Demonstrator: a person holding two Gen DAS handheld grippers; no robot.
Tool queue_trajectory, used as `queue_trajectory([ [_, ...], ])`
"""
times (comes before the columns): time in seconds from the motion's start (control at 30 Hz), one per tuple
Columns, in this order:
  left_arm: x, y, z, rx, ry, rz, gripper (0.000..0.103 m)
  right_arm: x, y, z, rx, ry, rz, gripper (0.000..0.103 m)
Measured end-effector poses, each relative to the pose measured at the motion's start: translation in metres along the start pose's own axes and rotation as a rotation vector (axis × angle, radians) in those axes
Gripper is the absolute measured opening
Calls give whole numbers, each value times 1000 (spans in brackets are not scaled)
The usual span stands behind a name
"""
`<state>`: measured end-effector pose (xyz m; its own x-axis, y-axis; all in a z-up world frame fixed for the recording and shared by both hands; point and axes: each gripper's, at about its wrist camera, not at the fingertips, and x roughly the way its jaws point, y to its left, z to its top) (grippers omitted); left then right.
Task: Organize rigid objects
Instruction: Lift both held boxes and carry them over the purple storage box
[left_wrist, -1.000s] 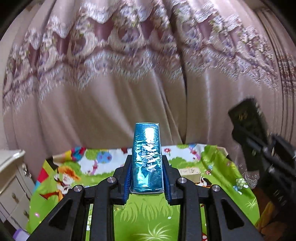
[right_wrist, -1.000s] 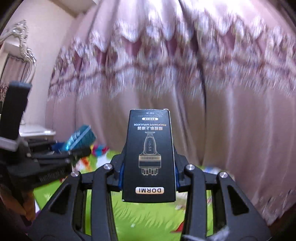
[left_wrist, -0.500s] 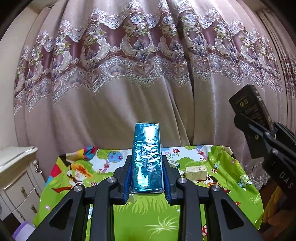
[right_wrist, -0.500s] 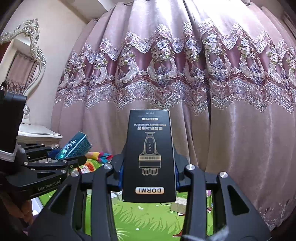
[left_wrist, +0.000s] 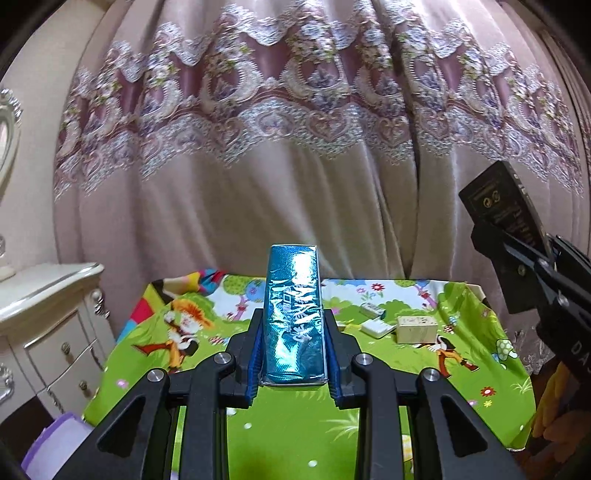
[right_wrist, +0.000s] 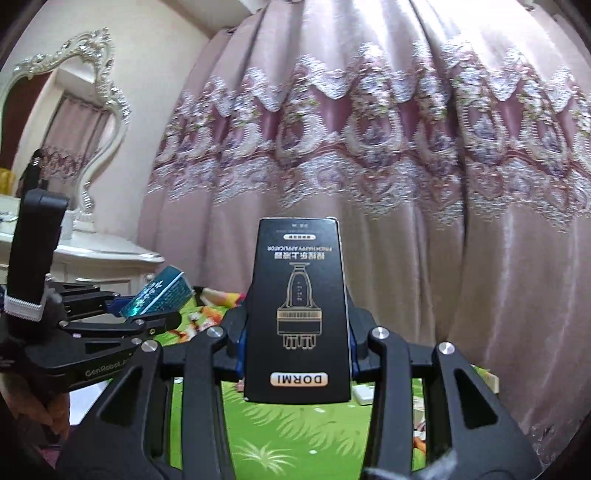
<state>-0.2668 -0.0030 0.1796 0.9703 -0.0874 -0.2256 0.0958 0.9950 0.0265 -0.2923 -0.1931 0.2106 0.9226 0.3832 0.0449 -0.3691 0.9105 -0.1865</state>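
Observation:
My left gripper (left_wrist: 293, 325) is shut on a shiny teal box (left_wrist: 293, 314) that stands upright between its blue pads. My right gripper (right_wrist: 297, 332) is shut on a tall black box (right_wrist: 299, 314) with gold print. Both are held in the air above a table with a bright green cartoon cloth (left_wrist: 369, 406). The right gripper with the black box (left_wrist: 498, 206) shows at the right edge of the left wrist view. The left gripper with the teal box (right_wrist: 159, 291) shows at the left of the right wrist view.
A small beige box (left_wrist: 415, 328) and two small white items (left_wrist: 375, 319) lie at the cloth's far right. A white dresser (left_wrist: 48, 314) with an ornate mirror (right_wrist: 74, 110) stands left of the table. A pink lace curtain (left_wrist: 295, 147) hangs behind.
Both grippers have moved nearer the table with their boxes still held. More of the green cloth and the small boxes on it now shows.

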Motion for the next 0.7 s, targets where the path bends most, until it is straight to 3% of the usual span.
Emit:
queue_trajectory([
  [0.7, -37, 114, -55, -201, 113, 209, 30, 20, 115, 2, -172, 28, 355, 43],
])
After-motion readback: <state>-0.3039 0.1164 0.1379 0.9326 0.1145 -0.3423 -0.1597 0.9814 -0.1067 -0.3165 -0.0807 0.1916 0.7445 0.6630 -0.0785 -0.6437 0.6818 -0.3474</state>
